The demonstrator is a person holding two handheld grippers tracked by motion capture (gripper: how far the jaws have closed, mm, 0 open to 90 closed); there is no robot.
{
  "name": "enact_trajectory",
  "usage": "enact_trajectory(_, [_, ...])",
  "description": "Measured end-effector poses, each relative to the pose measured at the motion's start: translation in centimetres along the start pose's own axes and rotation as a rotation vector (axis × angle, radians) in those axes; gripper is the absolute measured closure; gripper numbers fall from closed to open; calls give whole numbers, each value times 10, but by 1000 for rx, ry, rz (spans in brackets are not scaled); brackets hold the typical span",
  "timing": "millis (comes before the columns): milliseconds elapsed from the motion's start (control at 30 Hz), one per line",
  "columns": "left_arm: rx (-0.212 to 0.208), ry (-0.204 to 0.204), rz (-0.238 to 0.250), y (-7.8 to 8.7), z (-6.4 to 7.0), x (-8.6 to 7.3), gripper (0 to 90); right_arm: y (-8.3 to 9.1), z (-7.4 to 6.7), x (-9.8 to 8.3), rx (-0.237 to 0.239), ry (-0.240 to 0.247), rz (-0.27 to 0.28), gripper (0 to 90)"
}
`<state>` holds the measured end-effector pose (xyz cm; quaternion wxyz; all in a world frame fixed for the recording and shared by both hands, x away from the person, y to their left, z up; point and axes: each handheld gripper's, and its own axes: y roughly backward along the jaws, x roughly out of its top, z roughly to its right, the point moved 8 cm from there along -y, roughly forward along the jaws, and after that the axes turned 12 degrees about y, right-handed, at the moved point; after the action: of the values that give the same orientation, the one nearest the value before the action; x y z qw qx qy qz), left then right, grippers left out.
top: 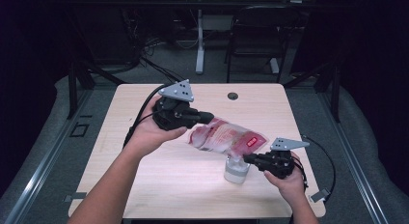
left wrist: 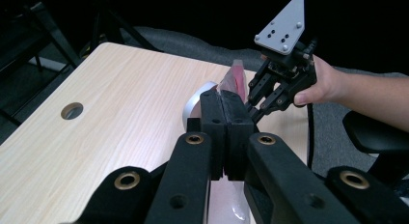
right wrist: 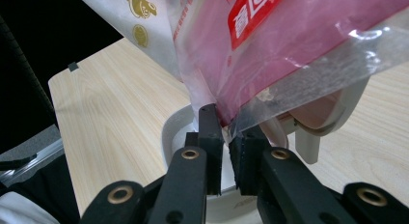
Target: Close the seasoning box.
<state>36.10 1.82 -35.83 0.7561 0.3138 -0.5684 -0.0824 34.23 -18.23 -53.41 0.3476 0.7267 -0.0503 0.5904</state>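
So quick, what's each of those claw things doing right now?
Left gripper: shut on the pink bag.
Right gripper: shut on the bag's lower corner, over the white cup.

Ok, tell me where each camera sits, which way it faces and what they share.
High view: above the person's side, looking forward and down on the table; both forearms come in, the left tool and right tool holding a pink bag over a white cup.
Left gripper view: rides the left tool, looking across the table at the right tool and its hand.
Right gripper view: rides the right tool, looking up at the bag and cup.
Shared: bag, cup, table.
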Motion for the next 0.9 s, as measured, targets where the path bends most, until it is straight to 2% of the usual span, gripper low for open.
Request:
enact_trajectory(400, [9,47,22,7,-11,-13,899,1,-2,4,0,10,10,847])
enact_trajectory(900, [16,70,32,13,-18,-24,900,1,-4,6,-4,5,33,839])
